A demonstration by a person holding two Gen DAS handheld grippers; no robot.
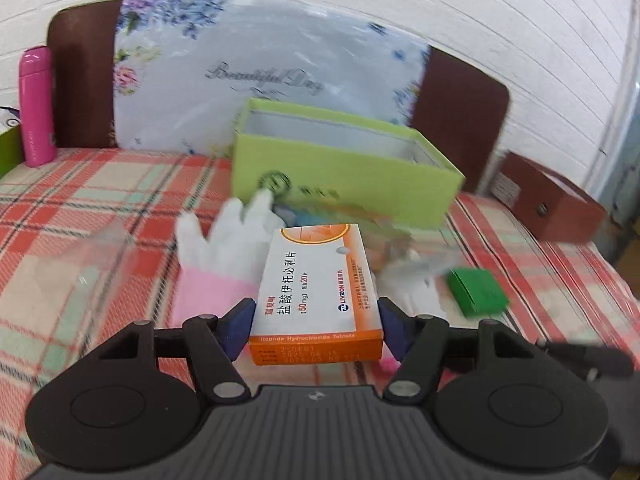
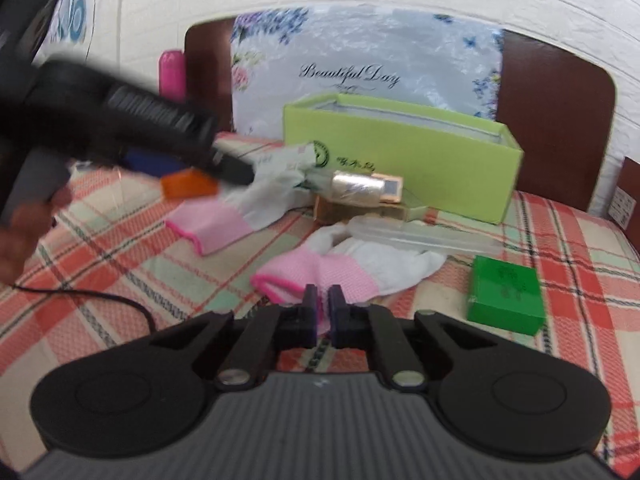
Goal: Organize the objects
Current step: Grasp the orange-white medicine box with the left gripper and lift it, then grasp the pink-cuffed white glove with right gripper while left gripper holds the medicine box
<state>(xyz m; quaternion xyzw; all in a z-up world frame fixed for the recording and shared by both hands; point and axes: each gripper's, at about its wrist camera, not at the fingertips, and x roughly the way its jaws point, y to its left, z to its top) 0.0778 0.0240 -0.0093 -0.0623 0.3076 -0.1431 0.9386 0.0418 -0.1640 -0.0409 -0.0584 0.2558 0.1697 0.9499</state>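
Note:
My left gripper (image 1: 316,316) is shut on an orange and white medicine box (image 1: 316,284), held above the plaid cloth in front of the open light green box (image 1: 340,172). In the right wrist view the left gripper (image 2: 224,168) shows at the left with the orange box end (image 2: 188,186). My right gripper (image 2: 322,304) is shut and empty, just short of a pink and white glove (image 2: 340,268). A second glove (image 2: 248,204), a gold box (image 2: 364,192), a clear case (image 2: 424,236) and a small green box (image 2: 506,294) lie before the light green box (image 2: 400,160).
A pink bottle (image 1: 37,106) stands at the back left. A floral bag (image 2: 360,64) leans on a brown headboard (image 2: 556,120). A brown box (image 1: 548,200) sits at the right edge. A black cable (image 2: 100,300) runs over the plaid cloth (image 2: 120,260).

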